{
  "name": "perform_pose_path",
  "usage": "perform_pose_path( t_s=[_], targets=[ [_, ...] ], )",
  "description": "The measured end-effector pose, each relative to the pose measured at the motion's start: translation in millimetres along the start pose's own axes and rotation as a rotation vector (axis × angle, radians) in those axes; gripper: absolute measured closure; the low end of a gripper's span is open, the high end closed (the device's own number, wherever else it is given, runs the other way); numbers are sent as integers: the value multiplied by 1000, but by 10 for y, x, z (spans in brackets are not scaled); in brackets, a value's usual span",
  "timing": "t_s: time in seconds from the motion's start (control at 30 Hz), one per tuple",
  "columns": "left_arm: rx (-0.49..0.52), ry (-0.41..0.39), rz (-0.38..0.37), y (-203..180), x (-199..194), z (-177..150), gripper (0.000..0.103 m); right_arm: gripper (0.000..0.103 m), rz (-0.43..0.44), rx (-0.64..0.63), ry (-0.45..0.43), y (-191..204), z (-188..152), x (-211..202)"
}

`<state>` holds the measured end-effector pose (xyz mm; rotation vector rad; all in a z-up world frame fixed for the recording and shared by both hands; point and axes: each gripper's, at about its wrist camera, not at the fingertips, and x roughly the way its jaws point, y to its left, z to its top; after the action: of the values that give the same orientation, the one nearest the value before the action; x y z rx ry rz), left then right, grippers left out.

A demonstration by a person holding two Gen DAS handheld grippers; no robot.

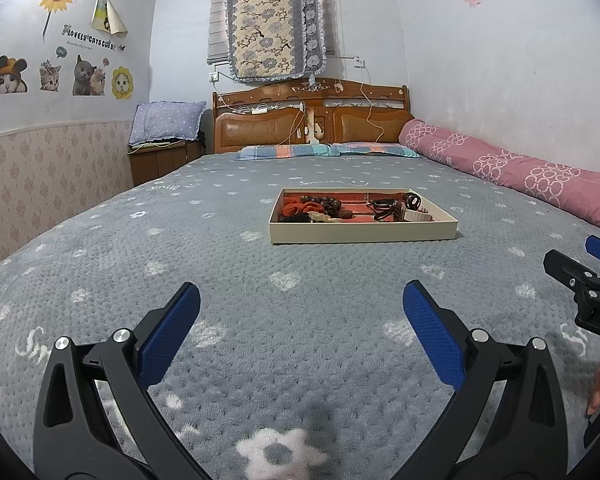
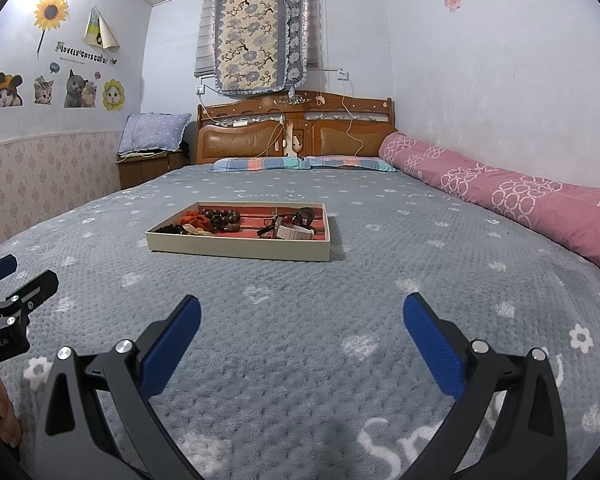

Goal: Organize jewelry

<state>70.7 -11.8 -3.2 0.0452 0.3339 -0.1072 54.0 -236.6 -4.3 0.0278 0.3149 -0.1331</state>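
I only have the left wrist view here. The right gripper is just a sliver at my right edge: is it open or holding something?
Observer: The right gripper is wide open and empty, above the grey bedspread.
Operator: Where does the tray sit from that side?
Observer: The tray lies ahead and to the left of the right gripper, untouched.
Operator: Any detail in the tray I might miss?
Observer: A small red bead shows among the dark cords near the white band.
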Motion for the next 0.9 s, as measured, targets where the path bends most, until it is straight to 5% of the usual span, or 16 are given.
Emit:
perform_pose_path(
  t_s=[0.9],
  targets=[
    [-9,20,9,52,39,-7,5,4,1,5,3,-7,1,19]
  ],
)
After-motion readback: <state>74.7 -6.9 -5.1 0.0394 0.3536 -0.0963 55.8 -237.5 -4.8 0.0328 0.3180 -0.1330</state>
